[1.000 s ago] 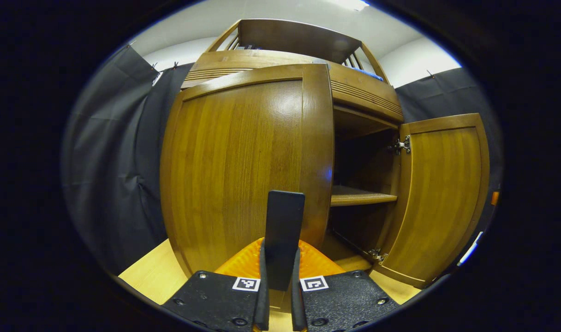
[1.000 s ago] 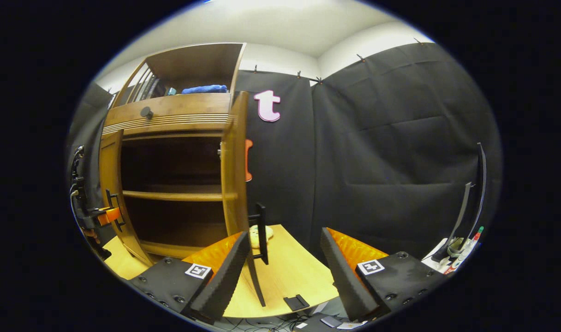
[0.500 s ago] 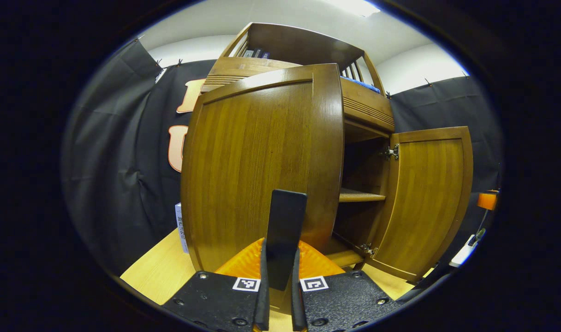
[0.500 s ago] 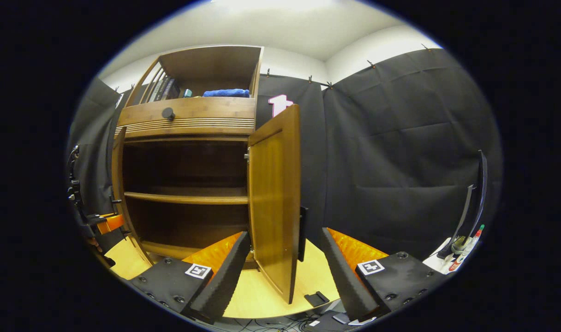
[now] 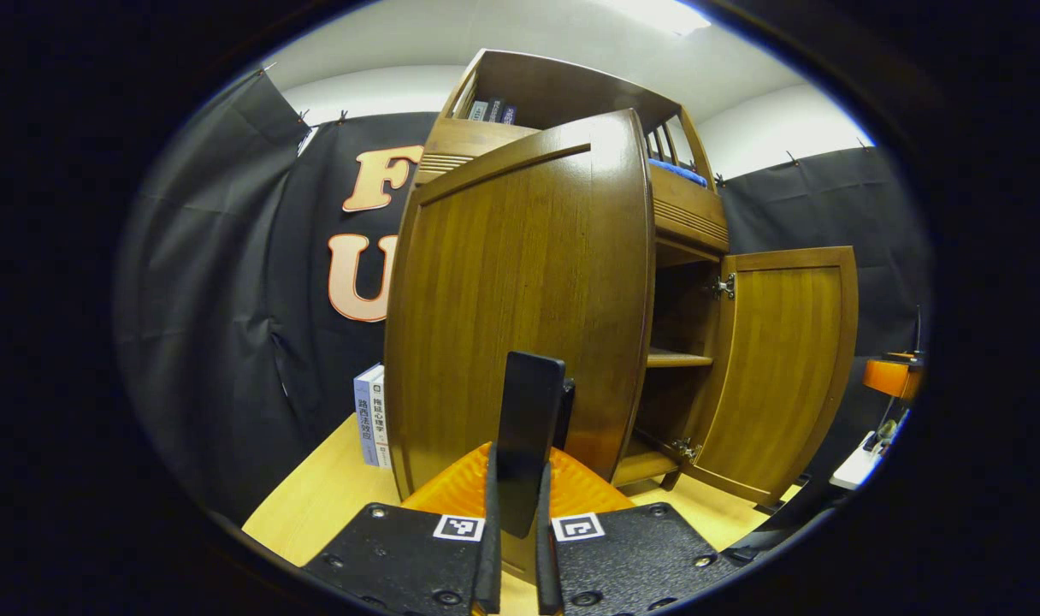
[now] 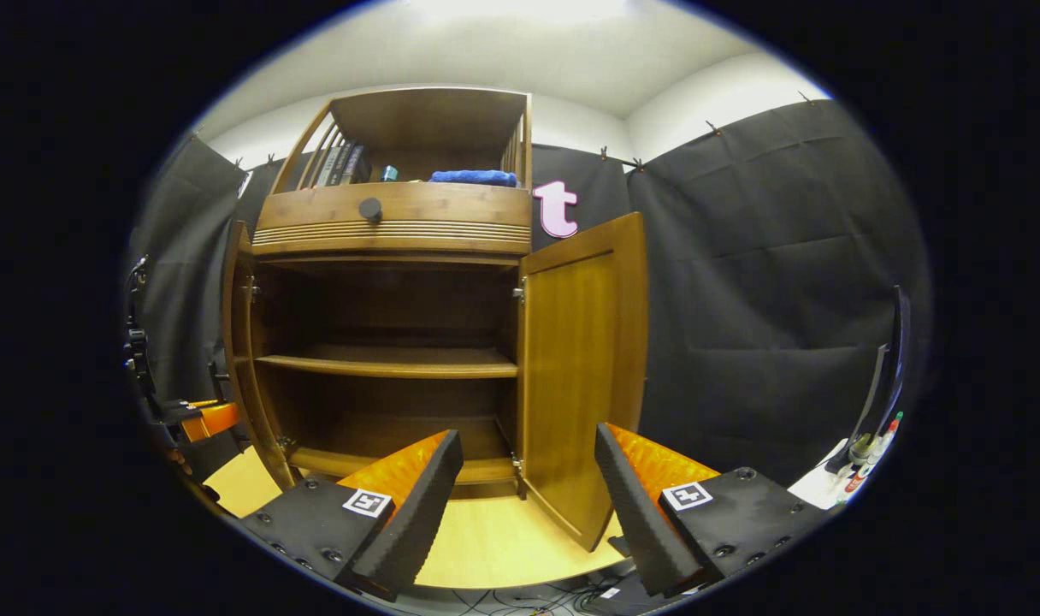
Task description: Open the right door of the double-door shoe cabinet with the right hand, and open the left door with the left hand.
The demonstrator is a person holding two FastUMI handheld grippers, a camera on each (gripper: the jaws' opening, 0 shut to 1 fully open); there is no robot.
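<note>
Since half a second ago the left door (image 5: 520,291) has swung further outward, uncovering more of the black cloth wall (image 5: 229,325) and two upright books (image 5: 371,415) beside the cabinet; the right gripper (image 6: 528,488) has drawn back from the right door (image 6: 584,368), which now stands wide open and clear of its fingers.

In the left gripper view, the left gripper (image 5: 513,547) has its fingers drawn narrow around the dark vertical handle (image 5: 527,428) on the left door's free edge, both pressing on it. The door's outer face stands close in front of the camera. Past its edge the shoe cabinet (image 5: 682,222) shows an inner shelf (image 5: 678,359) and, further right, the inside face of the right door with metal hinges.

In the right gripper view, the right gripper's fingers are spread wide and hold nothing. The cabinet stands on a pale wooden tabletop (image 6: 494,547). Both doors are open, showing a dark interior with one shelf. Above it is a drawer with a round dark knob (image 6: 370,208), and on top an open rack holding books (image 6: 340,164) and a folded blue cloth (image 6: 473,177). The left gripper shows at the far left beside the left door. Black cloth hangs all round under a white ceiling (image 6: 486,51). Pens (image 6: 871,445) lie at the far right.
</note>
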